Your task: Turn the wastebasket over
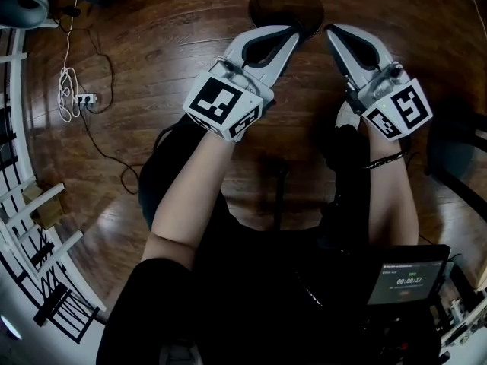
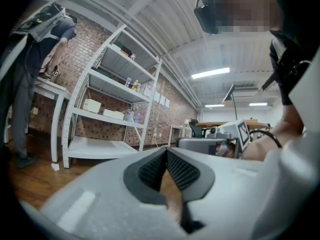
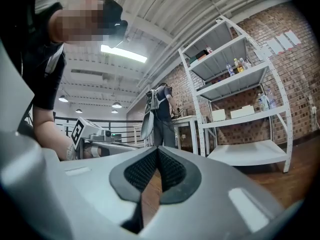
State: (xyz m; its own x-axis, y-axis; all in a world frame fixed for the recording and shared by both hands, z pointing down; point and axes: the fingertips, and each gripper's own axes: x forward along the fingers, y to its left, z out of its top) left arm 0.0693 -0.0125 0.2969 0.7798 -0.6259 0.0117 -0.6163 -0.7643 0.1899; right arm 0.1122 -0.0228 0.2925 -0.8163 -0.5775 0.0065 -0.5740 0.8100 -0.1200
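Note:
The wastebasket [image 1: 285, 4] is a dark brown round shape on the wooden floor at the top middle of the head view; whether it stands upright I cannot tell. My left gripper [image 1: 294, 30] points at its near edge, jaws shut with nothing between them. My right gripper [image 1: 329, 29] points just right of the basket, also shut and empty. In the left gripper view the ribbed pads [image 2: 156, 169] meet at the tip of the left gripper [image 2: 166, 149], and the right gripper [image 2: 220, 136] shows beyond. The right gripper [image 3: 158, 149] looks the same in its own view. Neither gripper view shows the basket.
A power strip with a white cable [image 1: 76, 97] lies on the floor at left, beside a white railing [image 1: 38, 226]. A screen [image 1: 407, 280] sits at lower right and a dark chair [image 1: 456, 150] at right. White shelves [image 2: 115, 104] line a brick wall; a person [image 3: 160, 109] stands at a table.

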